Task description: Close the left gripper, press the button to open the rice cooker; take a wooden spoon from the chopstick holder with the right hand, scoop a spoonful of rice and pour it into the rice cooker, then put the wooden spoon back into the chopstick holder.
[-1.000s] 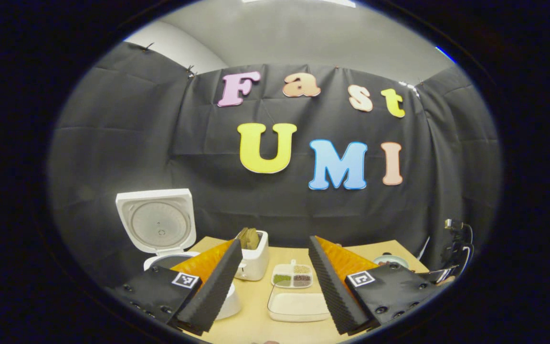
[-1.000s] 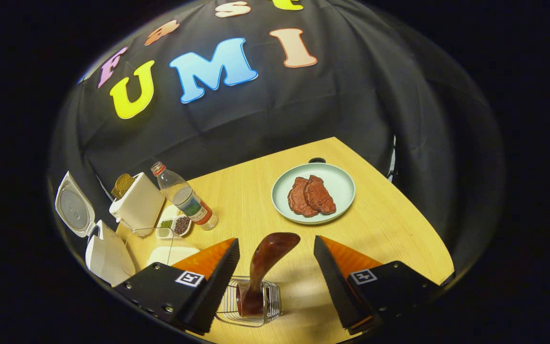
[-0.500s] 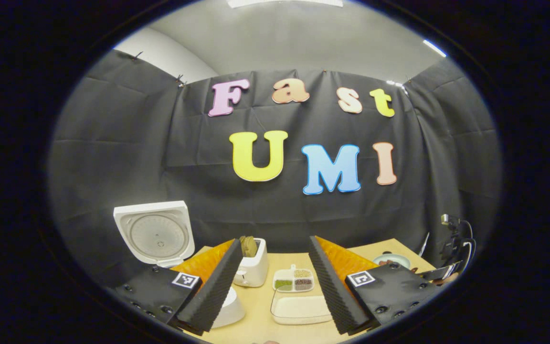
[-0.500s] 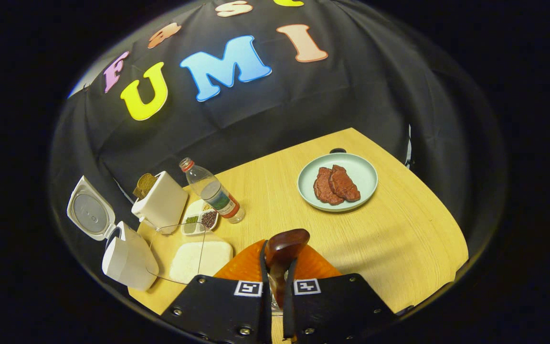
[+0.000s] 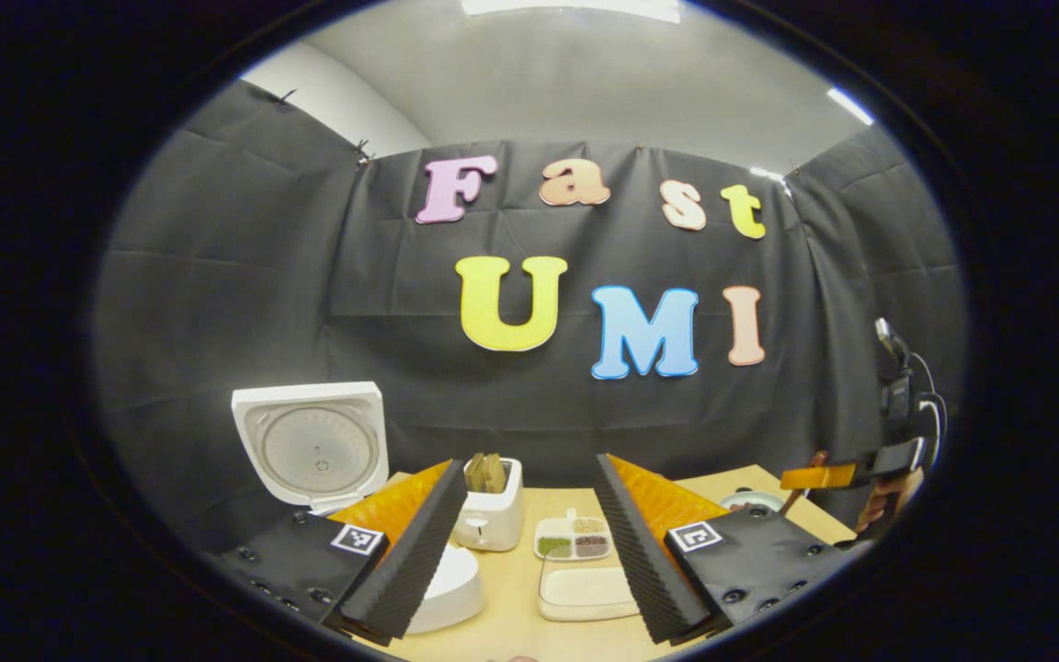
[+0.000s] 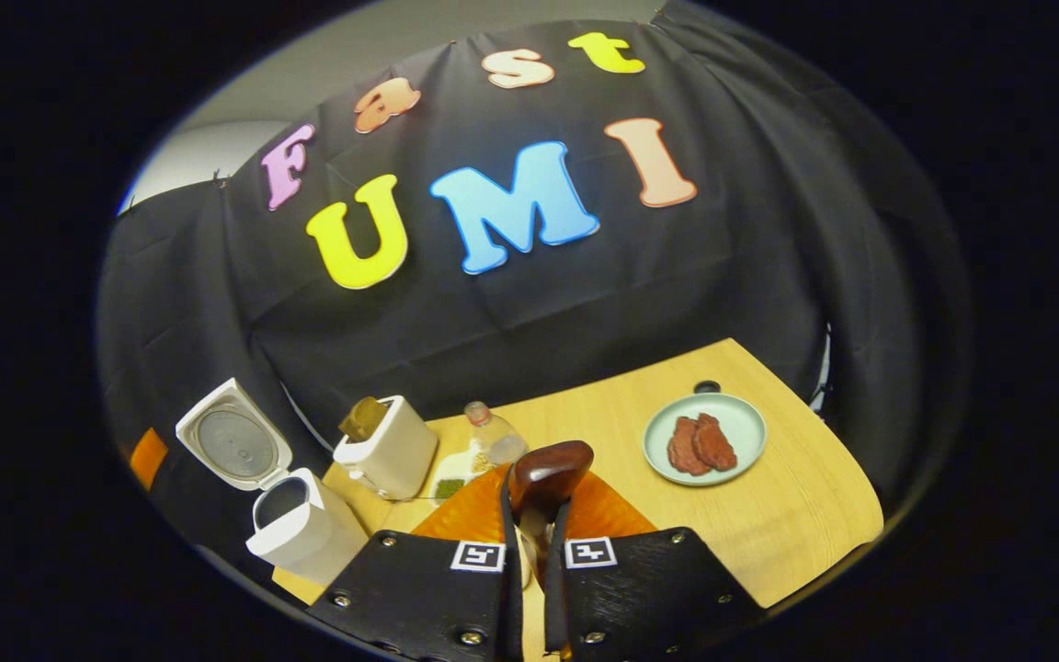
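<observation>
Your right gripper (image 6: 529, 542) has its jaws pinching the wooden spoon (image 6: 543, 473), whose round dark end pokes up at the bottom middle of the right gripper view. Your left gripper (image 5: 529, 542) has its jaws spread wide with nothing between them, at the bottom of the left gripper view. The rice cooker (image 6: 295, 529) sits at the lower left of the right gripper view with its lid (image 6: 233, 446) standing up, so the pot is open and ready. The rice tray (image 5: 585, 588) lies on the worktop (image 6: 796, 515) low in the middle of the left gripper view, between the left jaws, just in front of the small dish of beans (image 5: 574, 540). I think the spoon could twist or slip when you push it into the rice, because you hold it on a thin part and the bowl end is hidden from you. If you tip it on the way to the cooker, rice may fall on the worktop. The toaster (image 6: 387, 450) and the bottle (image 6: 493, 441) stand near your path, so a wide swing could knock them.
</observation>
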`<state>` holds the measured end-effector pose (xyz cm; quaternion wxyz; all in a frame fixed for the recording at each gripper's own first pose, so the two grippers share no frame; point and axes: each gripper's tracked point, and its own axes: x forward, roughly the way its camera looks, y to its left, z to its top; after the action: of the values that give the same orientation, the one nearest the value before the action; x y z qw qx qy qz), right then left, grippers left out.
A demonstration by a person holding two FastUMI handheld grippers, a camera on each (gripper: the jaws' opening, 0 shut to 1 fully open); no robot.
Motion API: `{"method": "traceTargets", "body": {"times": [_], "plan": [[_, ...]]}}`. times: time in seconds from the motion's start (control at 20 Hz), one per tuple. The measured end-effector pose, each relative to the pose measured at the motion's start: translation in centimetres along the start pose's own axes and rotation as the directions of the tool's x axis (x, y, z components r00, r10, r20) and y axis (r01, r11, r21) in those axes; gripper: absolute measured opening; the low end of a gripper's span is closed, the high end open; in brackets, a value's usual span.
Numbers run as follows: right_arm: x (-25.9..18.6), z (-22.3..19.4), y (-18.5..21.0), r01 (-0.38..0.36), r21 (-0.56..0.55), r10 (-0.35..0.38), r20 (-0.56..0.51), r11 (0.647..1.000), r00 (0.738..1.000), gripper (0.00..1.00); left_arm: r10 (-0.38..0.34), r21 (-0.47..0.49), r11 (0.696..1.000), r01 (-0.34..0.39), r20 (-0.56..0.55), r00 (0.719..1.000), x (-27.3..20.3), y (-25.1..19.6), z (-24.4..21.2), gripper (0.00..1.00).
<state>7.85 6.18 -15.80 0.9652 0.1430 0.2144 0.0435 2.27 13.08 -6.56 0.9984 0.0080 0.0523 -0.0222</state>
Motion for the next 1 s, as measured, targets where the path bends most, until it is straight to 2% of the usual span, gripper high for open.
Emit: {"method": "traceTargets", "body": {"times": [0.15,0.3,0.5,0.55,0.6,0.75,0.85,0.9,1.0], "plan": [[2.5,0.0,4.2,-0.072,-0.041,0.072,0.002,0.997,0.997,0.09,0.011,-0.010,1.000,-0.011,-0.008,1.000,-0.8,2.0,-0.6,0.97],[4.9,-2.1,7.4,-0.119,-0.079,0.117,-0.033,0.990,0.993,0.09,0.022,-0.018,1.000,-0.023,-0.020,1.000,-1.8,3.8,-1.1,1.00],[8.3,-6.4,9.3,-0.121,-0.151,0.107,-0.097,0.981,0.990,0.09,0.073,-0.013,0.997,-0.073,-0.033,0.997,-2.7,6.9,-1.7,1.00],[9.3,-7.4,9.6,-0.121,-0.167,0.103,-0.113,0.979,0.988,0.09,0.096,-0.009,0.995,-0.096,-0.041,0.995,-2.9,7.9,-2.0,0.97],[10.2,-8.5,9.6,-0.113,-0.200,0.089,-0.125,0.973,0.988,0.10,0.097,-0.015,0.995,-0.098,-0.043,0.994,-3.0,8.3,-2.2,1.00],[12.7,-10.7,8.5,-0.069,-0.308,0.029,-0.133,0.949,0.991,0.10,0.113,-0.030,0.993,-0.114,-0.049,0.992,-3.2,9.3,-2.6,1.00],[13.7,-12.4,7.8,-0.055,-0.322,0.007,-0.149,0.945,0.989,0.10,0.127,-0.023,0.991,-0.128,-0.060,0.990,-3.2,10.0,-3.0,1.00],[14.2,-13.4,7.9,-0.069,-0.318,0.014,-0.172,0.946,0.985,0.09,0.137,-0.017,0.990,-0.138,-0.064,0.989,-3.1,10.3,-3.2,0.97],[14.7,-14.0,8.7,-0.098,-0.289,0.046,-0.180,0.952,0.983,0.10,0.136,-0.015,0.990,-0.138,-0.073,0.988,-2.9,10.4,-3.7,1.00]]}}
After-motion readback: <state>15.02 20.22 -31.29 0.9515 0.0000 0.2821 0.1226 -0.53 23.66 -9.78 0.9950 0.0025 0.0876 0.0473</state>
